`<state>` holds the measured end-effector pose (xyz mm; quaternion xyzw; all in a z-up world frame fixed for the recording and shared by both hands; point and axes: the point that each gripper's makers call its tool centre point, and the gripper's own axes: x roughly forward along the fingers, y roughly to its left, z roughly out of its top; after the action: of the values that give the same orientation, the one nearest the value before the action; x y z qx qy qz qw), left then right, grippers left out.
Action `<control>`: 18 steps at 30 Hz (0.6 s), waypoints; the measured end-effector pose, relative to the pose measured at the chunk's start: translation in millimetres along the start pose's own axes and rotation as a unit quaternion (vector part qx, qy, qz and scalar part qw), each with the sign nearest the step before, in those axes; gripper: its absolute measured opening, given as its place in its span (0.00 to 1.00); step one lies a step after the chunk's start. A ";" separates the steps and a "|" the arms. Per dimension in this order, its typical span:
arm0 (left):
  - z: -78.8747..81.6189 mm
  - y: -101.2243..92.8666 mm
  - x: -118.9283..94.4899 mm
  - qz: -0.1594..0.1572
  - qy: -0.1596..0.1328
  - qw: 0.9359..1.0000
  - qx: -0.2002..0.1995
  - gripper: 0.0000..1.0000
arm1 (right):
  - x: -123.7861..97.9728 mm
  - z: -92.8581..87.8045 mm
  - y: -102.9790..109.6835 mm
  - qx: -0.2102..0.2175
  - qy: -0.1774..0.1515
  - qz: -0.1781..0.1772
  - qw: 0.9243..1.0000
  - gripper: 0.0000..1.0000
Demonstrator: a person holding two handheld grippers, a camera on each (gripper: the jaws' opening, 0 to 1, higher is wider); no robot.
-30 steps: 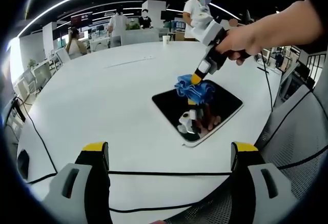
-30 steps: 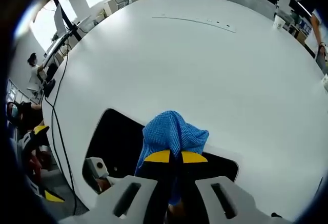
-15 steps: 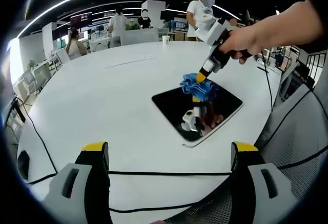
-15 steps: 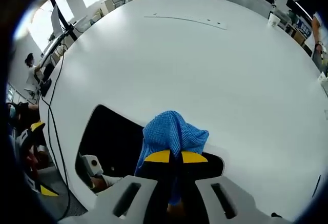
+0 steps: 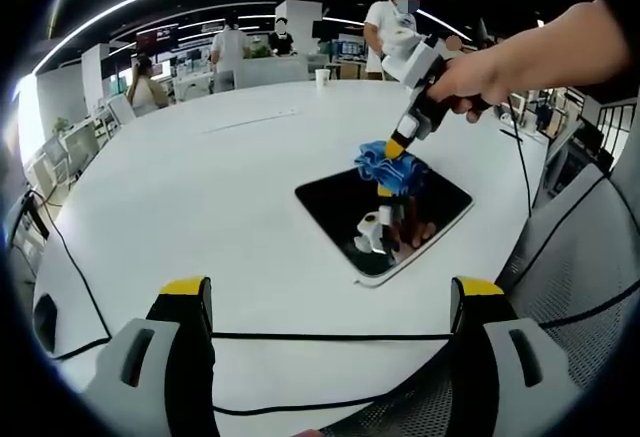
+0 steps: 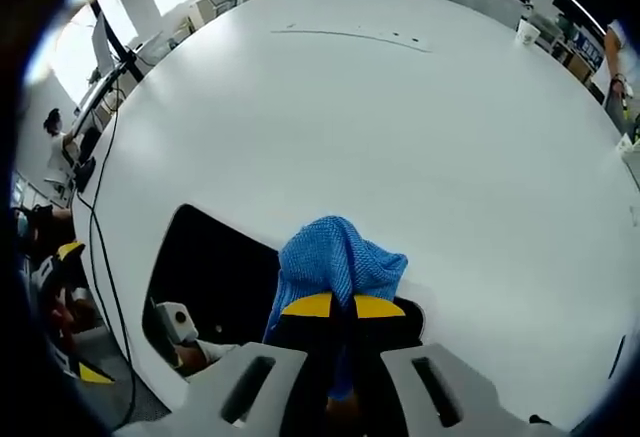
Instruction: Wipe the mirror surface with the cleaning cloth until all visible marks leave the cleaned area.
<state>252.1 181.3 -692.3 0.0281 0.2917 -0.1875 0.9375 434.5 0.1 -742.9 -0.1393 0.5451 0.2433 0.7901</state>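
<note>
A dark rectangular mirror [image 5: 345,212] lies flat on the white round table [image 5: 200,187]. In the left gripper view a hand holds my right gripper [image 5: 393,148] over the mirror's far right part, shut on a crumpled blue cloth [image 5: 386,168] that presses on the glass. The mirror reflects the gripper and hand. In the right gripper view the blue cloth [image 6: 338,262] bulges above my right gripper [image 6: 342,306], whose yellow-tipped jaws are closed on it, with the mirror [image 6: 215,272] below and to the left. My left gripper [image 5: 330,292] stands open at the table's near edge, holding nothing.
A black cable [image 5: 300,338] runs along the near table edge between the left jaws. A paper cup [image 5: 323,78] stands at the table's far side. People stand and sit beyond the table. A mesh chair [image 5: 585,257] is at the right.
The right gripper has carried the cloth from the mirror's far middle toward its far right part. The left gripper has stayed still.
</note>
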 end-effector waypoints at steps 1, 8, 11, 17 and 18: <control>-0.1 -0.2 -0.1 0.000 0.001 1.000 0.001 0.98 | -0.7 -0.4 0.3 0.001 0.000 0.000 1.000 0.00; 0.2 -0.5 -0.8 0.000 0.001 1.000 0.001 0.98 | 1.6 -0.7 0.1 0.015 0.003 -0.004 1.000 0.00; 0.2 -0.7 -0.8 -0.001 0.001 1.000 0.001 0.98 | -1.9 -5.6 2.3 0.020 0.004 -0.003 1.000 0.00; 1.1 -2.7 -1.3 -0.004 0.001 1.000 0.003 0.99 | -6.9 -16.0 6.6 0.024 0.002 -0.002 1.000 0.00; 1.3 -3.0 -1.5 -0.004 0.001 1.000 0.003 0.99 | -7.0 -17.3 6.7 0.031 0.000 0.000 1.000 0.00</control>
<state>250.5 178.8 -690.2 0.0299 0.2921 -0.1925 0.9363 415.1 -4.3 -742.5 -0.1148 0.5526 0.2266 0.7938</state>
